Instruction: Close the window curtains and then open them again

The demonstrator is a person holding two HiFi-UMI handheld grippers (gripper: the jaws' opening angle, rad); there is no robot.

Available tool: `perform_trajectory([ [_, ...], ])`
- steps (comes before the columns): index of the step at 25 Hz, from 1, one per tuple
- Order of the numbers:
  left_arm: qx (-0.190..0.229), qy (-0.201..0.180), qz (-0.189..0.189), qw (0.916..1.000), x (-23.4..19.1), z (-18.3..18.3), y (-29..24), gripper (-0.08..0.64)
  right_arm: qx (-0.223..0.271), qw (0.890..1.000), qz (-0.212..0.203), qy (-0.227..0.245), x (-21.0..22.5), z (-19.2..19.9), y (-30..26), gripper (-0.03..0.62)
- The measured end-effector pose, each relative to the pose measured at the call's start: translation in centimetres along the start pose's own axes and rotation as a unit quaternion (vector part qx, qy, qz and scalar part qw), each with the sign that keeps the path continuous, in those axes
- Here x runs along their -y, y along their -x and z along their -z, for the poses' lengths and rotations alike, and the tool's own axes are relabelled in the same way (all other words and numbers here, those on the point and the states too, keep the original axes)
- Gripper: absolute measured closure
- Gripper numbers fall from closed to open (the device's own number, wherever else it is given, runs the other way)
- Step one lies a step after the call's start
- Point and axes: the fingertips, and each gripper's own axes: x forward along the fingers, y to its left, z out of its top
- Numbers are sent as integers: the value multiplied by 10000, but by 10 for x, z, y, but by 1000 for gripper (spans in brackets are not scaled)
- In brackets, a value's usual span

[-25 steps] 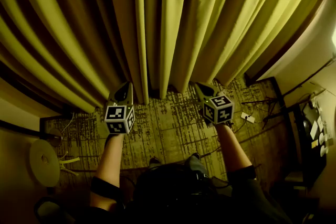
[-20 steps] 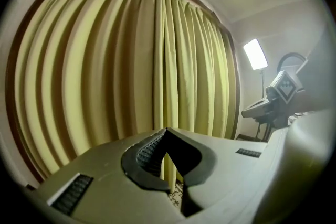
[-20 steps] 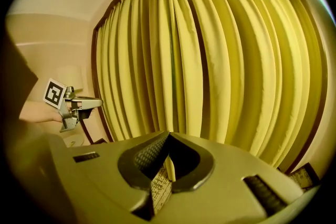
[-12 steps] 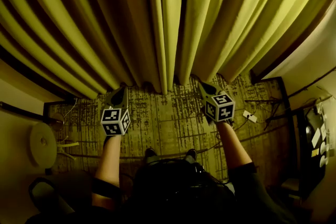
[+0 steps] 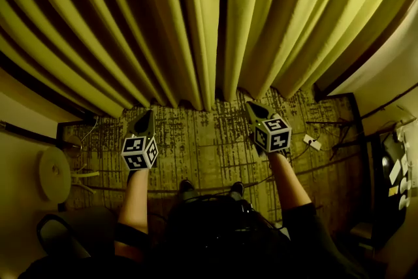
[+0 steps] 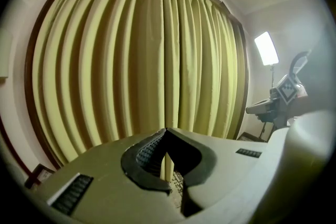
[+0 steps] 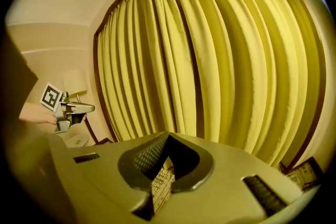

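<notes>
In the head view, the curtains hang drawn together over the window. Only a thin dark line shows where the two halves meet, so we judge that the closing part of the task is done and the opening part has not begun. We hold the left gripper and the right gripper low, one on each side of that line, near the hems but apart from the cloth. This placing makes sense to us, because each gripper faces the half it would have to pull aside. Under them lies a patterned carpet, with our shoes at its near edge. A round white object stands at the left and loose cables lie at the right; both are well apart from the curtains.

In the left gripper view, the jaws are pressed together with nothing between them; through the hollow behind the tips we see only curtain and carpet. At the right are the dark window frame, a bright light panel and the other gripper.

In the right gripper view, the jaws are also together and empty. The folds fill the picture, and nothing stands between the jaws and the cloth.
</notes>
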Motion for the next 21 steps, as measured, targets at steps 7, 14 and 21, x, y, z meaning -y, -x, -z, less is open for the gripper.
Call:
perform_trajectory([
  [7, 32, -40, 35, 10000, 9, 2, 3, 557, -75, 10000, 16, 56, 3, 4, 6, 592],
  [14, 43, 21, 71, 10000, 14, 6, 3, 557, -122, 9998, 57, 134, 7, 3, 12, 592],
  [21, 14, 11, 121, 9999, 20, 11, 3, 557, -148, 9997, 105, 141, 11, 6, 17, 592],
])
